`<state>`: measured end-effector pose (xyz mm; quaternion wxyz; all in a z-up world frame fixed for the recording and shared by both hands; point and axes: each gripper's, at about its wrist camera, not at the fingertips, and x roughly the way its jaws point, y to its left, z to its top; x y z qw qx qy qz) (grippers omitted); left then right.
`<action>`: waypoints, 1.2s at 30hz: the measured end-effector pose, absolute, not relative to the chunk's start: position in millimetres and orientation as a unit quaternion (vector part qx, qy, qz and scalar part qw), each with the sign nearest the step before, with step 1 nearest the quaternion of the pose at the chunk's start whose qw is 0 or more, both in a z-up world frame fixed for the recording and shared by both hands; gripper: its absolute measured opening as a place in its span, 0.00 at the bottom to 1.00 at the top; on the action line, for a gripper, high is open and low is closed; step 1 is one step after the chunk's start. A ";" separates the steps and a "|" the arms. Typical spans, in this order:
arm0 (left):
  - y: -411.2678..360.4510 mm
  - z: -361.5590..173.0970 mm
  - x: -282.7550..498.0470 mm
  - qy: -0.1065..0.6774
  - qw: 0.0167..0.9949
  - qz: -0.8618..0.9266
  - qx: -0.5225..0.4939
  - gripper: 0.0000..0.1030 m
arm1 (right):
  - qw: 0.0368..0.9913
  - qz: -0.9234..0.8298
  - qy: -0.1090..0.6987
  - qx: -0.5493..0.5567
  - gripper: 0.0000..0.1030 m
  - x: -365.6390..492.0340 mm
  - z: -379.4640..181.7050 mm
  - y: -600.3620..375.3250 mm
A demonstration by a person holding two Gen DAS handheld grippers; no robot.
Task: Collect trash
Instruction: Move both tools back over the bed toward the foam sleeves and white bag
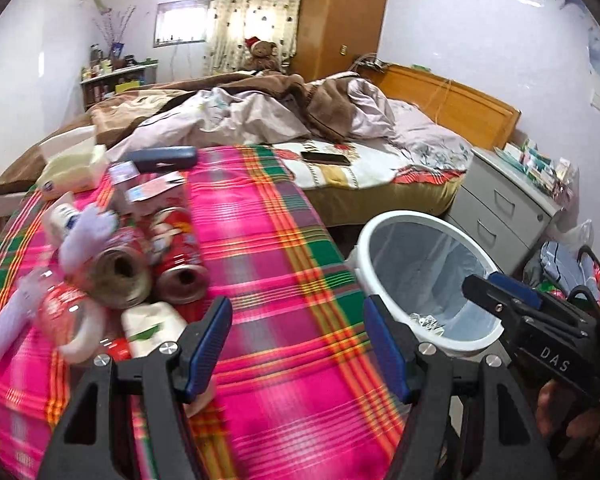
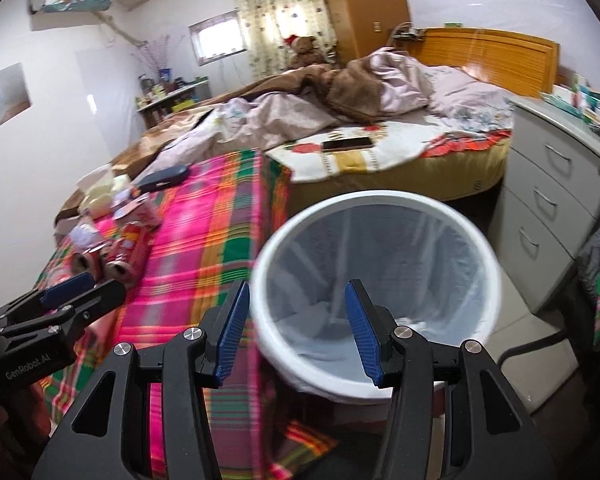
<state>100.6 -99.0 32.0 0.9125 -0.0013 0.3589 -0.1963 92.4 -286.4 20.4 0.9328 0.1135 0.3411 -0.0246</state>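
Note:
A pile of trash lies on the pink plaid cloth (image 1: 260, 264) at the left: two red cans (image 1: 180, 256) on their sides, a crumpled plastic bottle (image 1: 56, 308), white cups (image 1: 152, 330) and wrappers. A white trash bin (image 1: 428, 276) with a clear liner stands beside the cloth at the right, with a foil scrap (image 1: 426, 322) inside. My left gripper (image 1: 298, 344) is open and empty above the cloth, right of the pile. My right gripper (image 2: 296, 328) is open and empty over the bin (image 2: 376, 288). It also shows in the left wrist view (image 1: 500, 292).
A dark case (image 1: 164, 159) and a tissue box (image 1: 72, 164) lie behind the pile. A phone (image 1: 326, 158) rests on the bed (image 1: 340, 176) with rumpled bedding. A grey drawer unit (image 1: 500, 208) stands right of the bin. Bags lie on the floor at far right.

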 end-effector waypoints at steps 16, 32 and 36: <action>36.1 15.3 99.1 0.364 0.927 -0.087 -0.029 0.68 | 0.929 0.127 0.339 0.080 0.54 110.0 10.5 -182.5; 137.6 -3.4 127.6 0.381 0.923 -0.023 -0.055 0.68 | 0.906 0.181 0.382 0.026 0.54 119.6 -4.7 -125.6; 148.7 -14.5 142.4 0.397 0.917 -0.009 -0.042 0.68 | 0.906 0.166 0.390 0.014 0.54 125.7 -7.8 -119.0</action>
